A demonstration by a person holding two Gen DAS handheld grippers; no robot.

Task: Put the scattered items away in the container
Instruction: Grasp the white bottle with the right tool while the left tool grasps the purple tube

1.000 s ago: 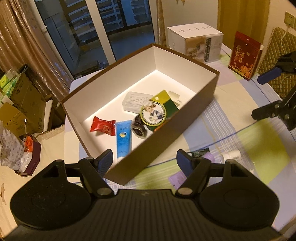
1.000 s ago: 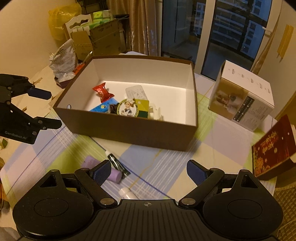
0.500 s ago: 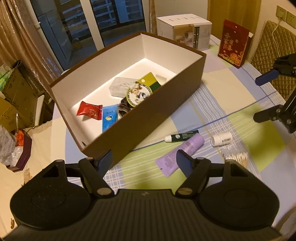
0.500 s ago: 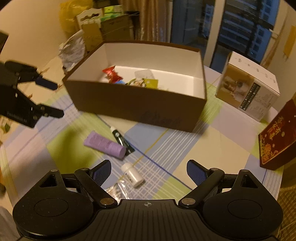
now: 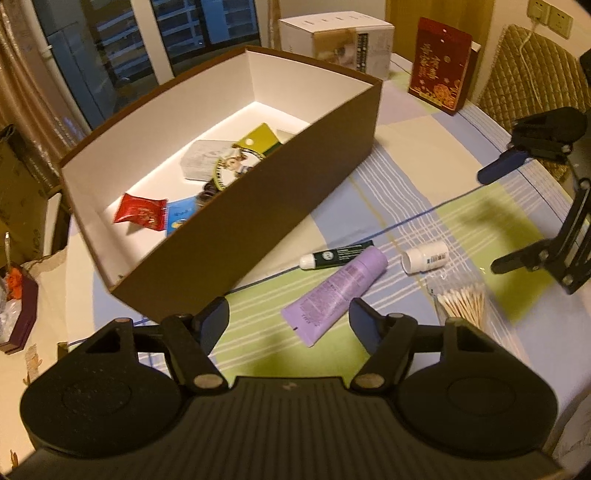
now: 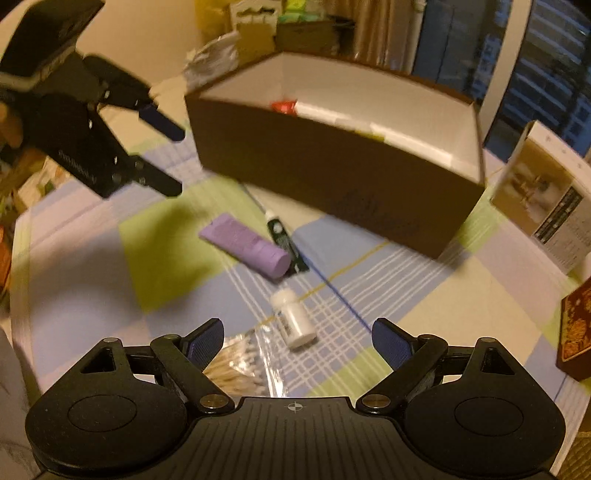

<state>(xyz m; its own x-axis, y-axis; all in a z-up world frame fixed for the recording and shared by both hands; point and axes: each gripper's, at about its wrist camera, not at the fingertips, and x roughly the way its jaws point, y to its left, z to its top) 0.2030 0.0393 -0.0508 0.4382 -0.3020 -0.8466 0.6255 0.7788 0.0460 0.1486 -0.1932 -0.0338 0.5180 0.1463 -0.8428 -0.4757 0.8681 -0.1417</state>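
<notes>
A brown box (image 5: 258, 206) (image 6: 332, 166) with a white inside holds a red packet (image 5: 140, 213), a blue packet (image 5: 181, 218), a round badge (image 5: 232, 168) and a green card (image 5: 258, 138). On the checked cloth in front of it lie a purple tube (image 5: 338, 290) (image 6: 245, 245), a dark green tube (image 5: 338, 254) (image 6: 282, 234), a small white bottle (image 5: 424, 256) (image 6: 293, 319) and a bag of cotton swabs (image 5: 463, 304) (image 6: 240, 363). My left gripper (image 5: 290, 323) (image 6: 162, 151) is open just short of the purple tube. My right gripper (image 6: 297, 343) (image 5: 498, 218) is open just short of the white bottle.
A white carton (image 5: 343, 40) (image 6: 550, 206) and a red printed box (image 5: 441, 66) (image 6: 576, 328) stand beyond the brown box. A quilted chair back (image 5: 532, 81) is at the right. Cartons and bags (image 6: 266, 33) crowd the far side, with a dark tray (image 5: 18, 306) at the left.
Both grippers have drawn back and dropped toward the cloth in front of the box. The loose tubes, bottle and swabs have come into view ahead of the fingers. Both stay open.
</notes>
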